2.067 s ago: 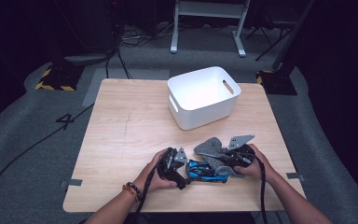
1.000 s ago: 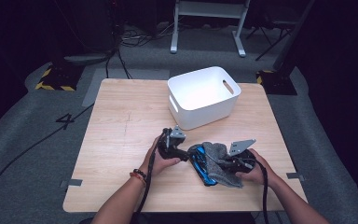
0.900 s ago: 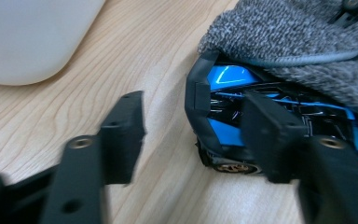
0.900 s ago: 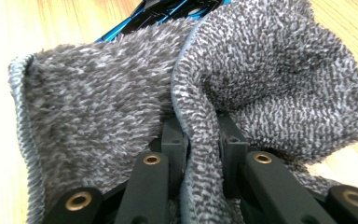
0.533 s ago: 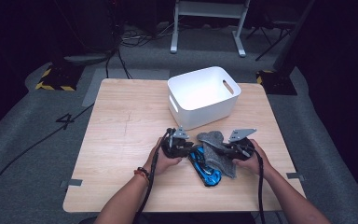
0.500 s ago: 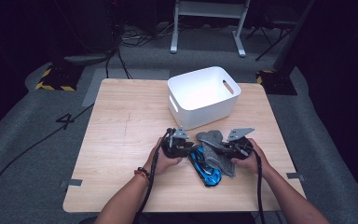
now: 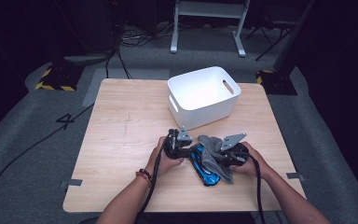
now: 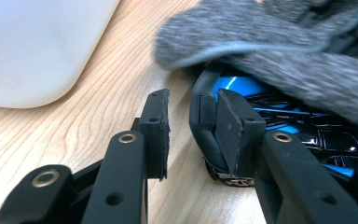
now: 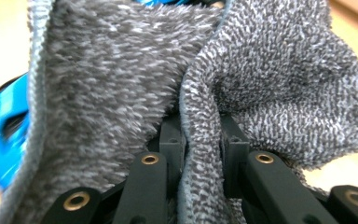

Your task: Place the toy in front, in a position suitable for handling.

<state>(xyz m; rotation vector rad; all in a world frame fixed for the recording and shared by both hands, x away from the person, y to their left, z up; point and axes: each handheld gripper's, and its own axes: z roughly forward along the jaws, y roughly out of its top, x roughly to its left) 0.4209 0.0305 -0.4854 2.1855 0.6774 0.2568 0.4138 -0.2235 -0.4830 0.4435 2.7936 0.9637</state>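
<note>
Near edge of the light wooden tabletop [image 7: 121, 140]: both hands in, tools facing each other over the work
- right tool [image 9: 200, 126]: jaws pinched tight on a fold of the grey fluffy microfibre cloth [image 7: 210, 148]; grip looks solid
- left tool [image 8: 191, 100]: jaws closed down on the black rim of the glossy blue-and-black plastic item [image 7: 205, 173]. One pad sits flat on the rim, the other barely meets it, so it's a thin bite
- item lies on the tabletop between the tools, cloth draped over its far half
- white plastic bin [image 7: 205, 114] just beyond, empty

Risks:
- a cloth pull could drag the item out of the left tool's edge grip, since glossy plastic is slippery
- the item could then skid towards the near edge or bump the bin
- cloth bunched at the right tool could snag the item rather than slide over it
</note>
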